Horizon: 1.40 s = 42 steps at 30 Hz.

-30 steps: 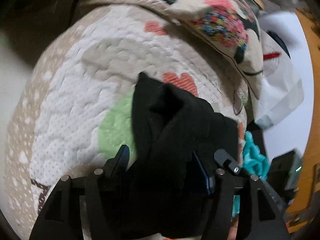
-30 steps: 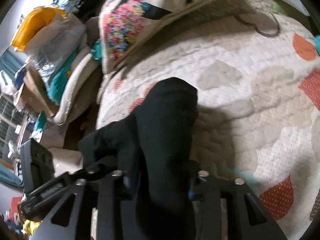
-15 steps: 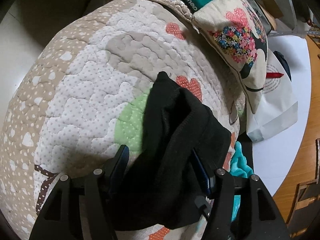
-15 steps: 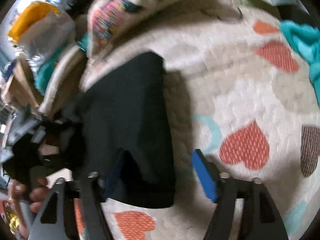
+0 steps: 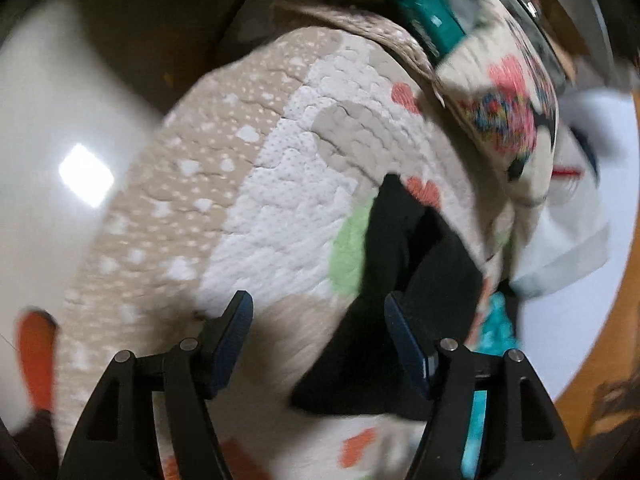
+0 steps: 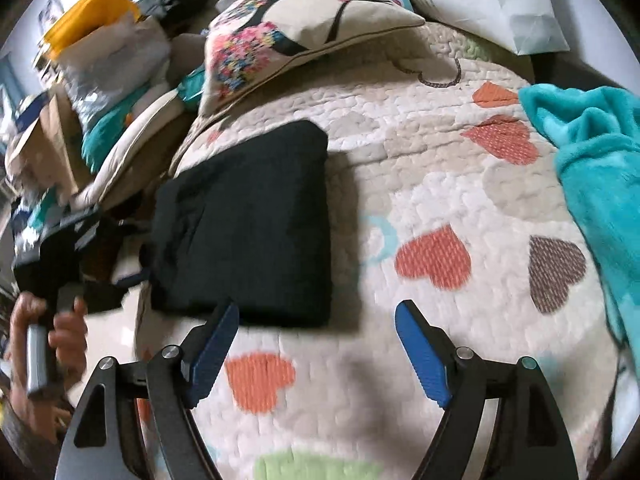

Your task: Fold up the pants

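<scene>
Quilted bedspread [image 6: 440, 184], folded black pants [image 6: 248, 220] lying flat, long axis toward pillow [image 6: 304, 20], both jaws open, empty

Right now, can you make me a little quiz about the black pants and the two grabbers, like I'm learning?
1. True or false: the black pants lie folded on the heart quilt.
2. Is the right gripper pinching cloth? A yes, B no.
3. What colour is the fluffy blanket beside the quilt?

Key: 1 true. 2 B; its jaws are apart and empty. The left gripper is opening, pads off the pants. 3 Teal.
</scene>
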Available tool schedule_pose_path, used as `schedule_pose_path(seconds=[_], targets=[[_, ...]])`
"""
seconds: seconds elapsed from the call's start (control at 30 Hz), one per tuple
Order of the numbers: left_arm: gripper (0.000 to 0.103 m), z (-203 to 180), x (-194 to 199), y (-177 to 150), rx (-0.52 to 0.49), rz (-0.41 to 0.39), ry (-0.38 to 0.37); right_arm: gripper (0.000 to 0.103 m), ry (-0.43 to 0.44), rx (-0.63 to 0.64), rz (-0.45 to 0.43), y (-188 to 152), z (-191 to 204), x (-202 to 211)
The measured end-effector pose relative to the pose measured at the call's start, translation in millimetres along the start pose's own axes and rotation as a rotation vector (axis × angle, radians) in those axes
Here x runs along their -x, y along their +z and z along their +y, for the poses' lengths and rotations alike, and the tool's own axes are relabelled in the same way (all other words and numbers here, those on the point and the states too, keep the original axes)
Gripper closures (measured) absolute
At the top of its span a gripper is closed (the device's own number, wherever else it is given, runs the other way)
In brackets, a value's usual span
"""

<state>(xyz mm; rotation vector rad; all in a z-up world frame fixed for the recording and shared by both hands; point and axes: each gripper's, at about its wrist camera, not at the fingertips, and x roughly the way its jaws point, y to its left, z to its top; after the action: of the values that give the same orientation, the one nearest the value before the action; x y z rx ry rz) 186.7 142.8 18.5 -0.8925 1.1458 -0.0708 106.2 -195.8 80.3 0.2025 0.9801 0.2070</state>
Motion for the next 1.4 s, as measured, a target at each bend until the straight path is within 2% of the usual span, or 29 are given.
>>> schedule_pose_path(seconds=[0.13,0.3,0.5,0.6,0.77,0.83,0.9,1.03,1.2,1.4], targets=[[0.035,-15.5,19.5,-37.2,-0.194,-0.050,0.101,0.018,0.011,-0.007,0.017,-23.1,6.3,1.3],[0.035,-18.9,46.0,-87.7,-0.307,-0.146,0.129,0.018,0.027,-0.036,0.019,-40.9,11.0,7.3],[0.035,-31.2,54.0,-152.1,-0.520,-0.256,0.273,0.018,-0.038,0.062,-0.019,-62.2,24.2,23.2],[0.035,-36.7,62.1,-173.7,-0.589,-0.311,0.309,0.018,-0.061,0.070,-0.027,-70.1,25.0,26.1],[0.034,-38.2,87.1,-204.2,-0.619,-0.382,0.321,0.018,-0.047,0.031,-0.036,-76.8,20.5,35.7],[0.026,-41.5,97.2,-216.1,-0.637,-0.436,0.336,0.018,-0.054,0.035,-0.046,-78.5,20.3,40.0],[0.023,-45.4,106.1,-225.0,-0.654,-0.488,0.348,0.018,-0.063,0.041,-0.058,-80.4,21.6,44.6],[0.010,-52.1,117.7,-233.4,-0.667,-0.497,0.321,0.018,-0.069,0.054,-0.076,-84.6,24.8,53.6],[0.010,-62.7,130.1,-242.8,-0.680,-0.510,0.302,0.018,-0.061,0.074,-0.084,-92.8,31.6,60.2],[0.006,-73.2,149.4,-253.0,-0.677,-0.593,0.287,0.018,-0.052,0.103,-0.105,-95.9,38.6,65.6]])
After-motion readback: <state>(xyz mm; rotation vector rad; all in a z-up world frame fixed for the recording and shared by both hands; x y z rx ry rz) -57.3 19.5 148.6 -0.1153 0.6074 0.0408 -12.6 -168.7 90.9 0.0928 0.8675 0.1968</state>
